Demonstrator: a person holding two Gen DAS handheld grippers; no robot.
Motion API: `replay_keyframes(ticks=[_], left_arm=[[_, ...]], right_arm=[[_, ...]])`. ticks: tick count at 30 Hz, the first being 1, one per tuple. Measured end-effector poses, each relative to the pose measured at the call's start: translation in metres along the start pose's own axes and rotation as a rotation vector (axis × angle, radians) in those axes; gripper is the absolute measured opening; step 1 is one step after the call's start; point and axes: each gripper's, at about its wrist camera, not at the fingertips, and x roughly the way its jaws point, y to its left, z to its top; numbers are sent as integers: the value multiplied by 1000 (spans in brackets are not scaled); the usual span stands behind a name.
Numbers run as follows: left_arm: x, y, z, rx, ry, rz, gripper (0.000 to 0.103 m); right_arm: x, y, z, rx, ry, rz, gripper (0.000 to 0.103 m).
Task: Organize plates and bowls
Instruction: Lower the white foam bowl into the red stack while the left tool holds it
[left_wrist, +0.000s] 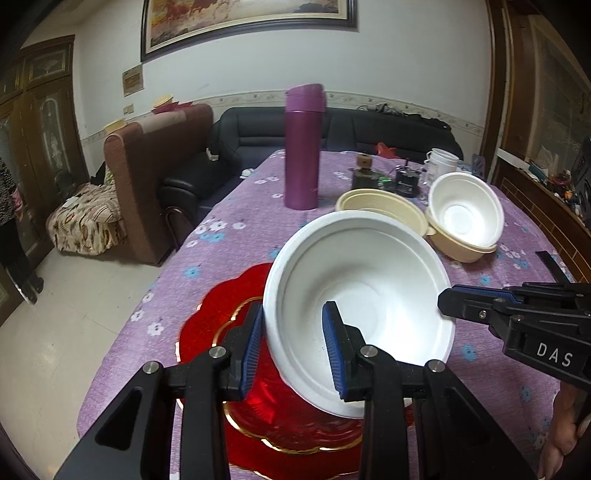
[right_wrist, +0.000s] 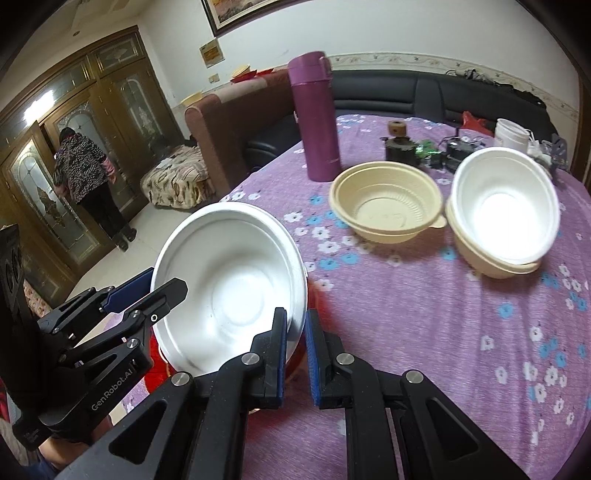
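A white bowl (left_wrist: 362, 288) is held tilted above a red plate with a gold rim (left_wrist: 280, 417). My left gripper (left_wrist: 293, 343) straddles the bowl's near-left rim, jaws fairly wide, one pad outside and one inside. My right gripper (right_wrist: 295, 354) is shut on the same bowl's (right_wrist: 229, 280) right rim; it shows at the right of the left wrist view (left_wrist: 447, 302). A beige bowl (right_wrist: 384, 201) sits alone further back. Another white bowl (right_wrist: 502, 206) rests tilted inside a beige bowl (right_wrist: 480, 258) at the right.
A purple flask (left_wrist: 302, 147) stands behind the bowls on the purple flowered tablecloth (right_wrist: 424, 314). Small dark items and a white cup (left_wrist: 441, 158) stand at the far end. Sofas lie beyond the table. A person (right_wrist: 88, 177) stands by the wooden cabinet at left.
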Motion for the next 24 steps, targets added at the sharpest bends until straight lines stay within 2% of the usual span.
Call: replay_keyframes(ticks=[6,14,24], left_arm=[[7,16,-12,-11,48,42,30],[19,22,-25,-8,96,75,30],[22,21,-27,2,100,90,31]], right_arm=[[20,13,-4,-14,56,37,12],[41,19,-13,-19,107,43,12],[46,21,-14,-50,98,19,14]])
